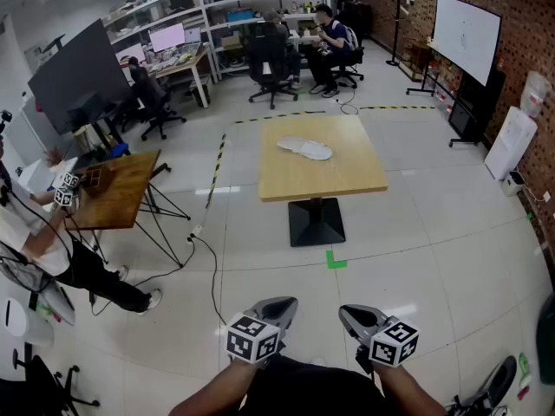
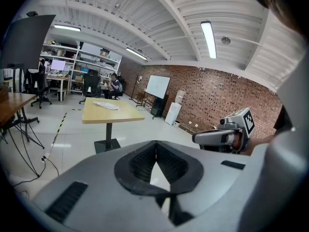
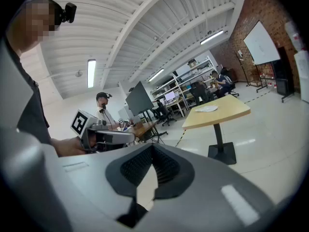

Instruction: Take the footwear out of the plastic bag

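Left gripper (image 1: 276,305) and right gripper (image 1: 351,314) held low, jaws pressed together with nothing pinched, arms (image 1: 212,393) cut off at the bottom edge, bag (image 1: 304,148) laid on the far table (image 1: 347,178), well apart, its contents hard to make out.

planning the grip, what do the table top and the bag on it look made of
Table top: pale wood or wood-look laminate, going by the even tan colour and matte surface. Bag: probably thin plastic, whitish and slightly crumpled, but too far away to be sure.
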`<action>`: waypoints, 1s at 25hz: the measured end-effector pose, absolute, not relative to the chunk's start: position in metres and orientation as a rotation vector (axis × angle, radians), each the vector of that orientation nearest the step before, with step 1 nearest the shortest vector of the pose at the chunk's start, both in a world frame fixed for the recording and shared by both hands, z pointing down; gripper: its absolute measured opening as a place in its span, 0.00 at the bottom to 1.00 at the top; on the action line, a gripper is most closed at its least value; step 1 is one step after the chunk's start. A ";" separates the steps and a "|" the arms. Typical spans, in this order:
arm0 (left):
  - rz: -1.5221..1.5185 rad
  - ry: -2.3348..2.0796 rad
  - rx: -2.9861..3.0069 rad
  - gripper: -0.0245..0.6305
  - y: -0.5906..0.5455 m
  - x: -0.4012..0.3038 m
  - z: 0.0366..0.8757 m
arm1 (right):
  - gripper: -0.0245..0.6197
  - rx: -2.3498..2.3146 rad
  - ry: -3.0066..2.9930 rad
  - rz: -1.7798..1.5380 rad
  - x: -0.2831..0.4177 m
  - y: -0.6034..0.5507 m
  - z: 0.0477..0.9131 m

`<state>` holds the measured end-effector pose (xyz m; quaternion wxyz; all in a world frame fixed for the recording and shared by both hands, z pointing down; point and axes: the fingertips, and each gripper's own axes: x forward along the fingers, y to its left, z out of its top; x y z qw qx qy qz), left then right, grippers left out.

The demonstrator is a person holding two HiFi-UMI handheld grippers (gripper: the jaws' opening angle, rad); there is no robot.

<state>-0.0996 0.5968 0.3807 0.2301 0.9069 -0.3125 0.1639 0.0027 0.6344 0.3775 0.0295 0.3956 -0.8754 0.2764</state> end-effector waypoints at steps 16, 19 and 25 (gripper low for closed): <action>0.458 -0.857 2.507 0.05 0.591 -0.088 0.381 | 0.04 1.207 -2.703 0.847 0.012 0.628 0.378; 0.471 -0.853 2.506 0.05 0.589 -0.086 0.383 | 0.04 1.200 -2.706 0.848 0.011 0.626 0.379; 0.495 -0.840 2.520 0.05 0.573 -0.077 0.385 | 0.04 1.220 -2.700 0.888 0.021 0.613 0.388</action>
